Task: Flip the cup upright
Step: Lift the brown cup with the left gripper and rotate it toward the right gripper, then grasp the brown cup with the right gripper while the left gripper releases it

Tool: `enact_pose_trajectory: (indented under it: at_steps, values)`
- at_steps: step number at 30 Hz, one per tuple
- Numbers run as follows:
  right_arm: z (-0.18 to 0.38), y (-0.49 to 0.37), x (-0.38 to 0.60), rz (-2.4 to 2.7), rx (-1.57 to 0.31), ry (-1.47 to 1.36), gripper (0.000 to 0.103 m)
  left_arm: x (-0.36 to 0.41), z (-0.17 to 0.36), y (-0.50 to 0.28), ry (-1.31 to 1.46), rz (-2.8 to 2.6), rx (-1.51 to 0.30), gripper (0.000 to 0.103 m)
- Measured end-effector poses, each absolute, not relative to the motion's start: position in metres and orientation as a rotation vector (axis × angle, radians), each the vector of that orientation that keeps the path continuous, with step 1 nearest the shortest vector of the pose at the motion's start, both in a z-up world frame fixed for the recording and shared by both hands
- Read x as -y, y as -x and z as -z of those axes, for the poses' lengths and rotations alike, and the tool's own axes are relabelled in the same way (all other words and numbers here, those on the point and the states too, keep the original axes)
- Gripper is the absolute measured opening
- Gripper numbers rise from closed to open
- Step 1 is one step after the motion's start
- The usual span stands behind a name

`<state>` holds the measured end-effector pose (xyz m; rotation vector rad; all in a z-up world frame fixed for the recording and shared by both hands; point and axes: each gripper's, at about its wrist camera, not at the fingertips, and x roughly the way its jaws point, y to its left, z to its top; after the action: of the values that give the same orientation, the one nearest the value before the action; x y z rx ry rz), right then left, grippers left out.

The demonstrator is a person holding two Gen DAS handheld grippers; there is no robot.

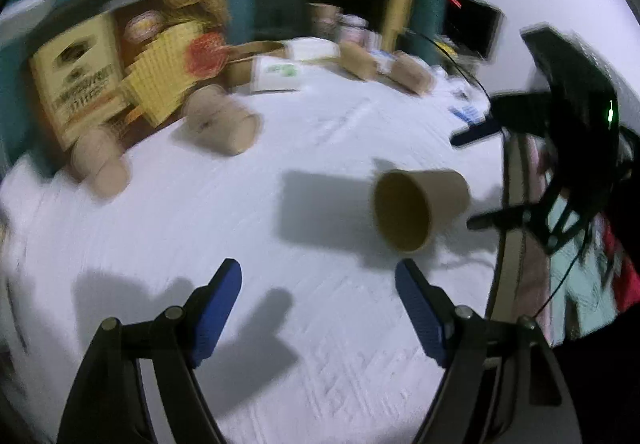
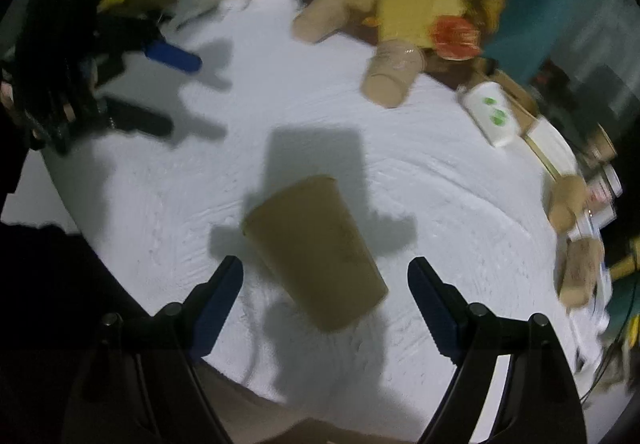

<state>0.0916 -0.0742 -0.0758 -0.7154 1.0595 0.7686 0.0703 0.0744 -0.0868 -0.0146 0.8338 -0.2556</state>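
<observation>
A brown paper cup (image 1: 420, 208) lies on its side on the white table (image 1: 200, 228), its open mouth facing my left gripper. My left gripper (image 1: 318, 272) is open and empty, just short of the cup and a little left of it. In the right wrist view the same cup (image 2: 316, 252) lies between and just beyond the blue pads of my right gripper (image 2: 326, 272), which is open; its base end points toward this camera. The right gripper also shows at the right edge of the left wrist view (image 1: 492, 180). The left gripper shows at the far left of the right wrist view (image 2: 160, 88).
Other brown cups (image 1: 220, 120) lie on their sides at the table's far side, beside a white cup with green print (image 1: 276, 74), boxes (image 1: 76, 80) and yellow packaging (image 1: 160, 84). More cups and clutter line the right side (image 2: 576, 244). The table edge (image 2: 80, 204) lies near left.
</observation>
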Motion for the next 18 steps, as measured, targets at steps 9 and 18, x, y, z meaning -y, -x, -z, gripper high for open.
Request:
enact_pose_trajectory:
  at_steps: [9,18]
  values:
    - [0.101,-0.106,0.039,-0.785,-1.263,0.925,0.083,-0.103,0.092,-0.029,0.102,0.149,-0.725,0.079]
    - [0.121,-0.125,0.026,-0.732,-1.392,1.014,0.083,-0.097,0.109,-0.033,0.142,0.199,-0.73,0.079]
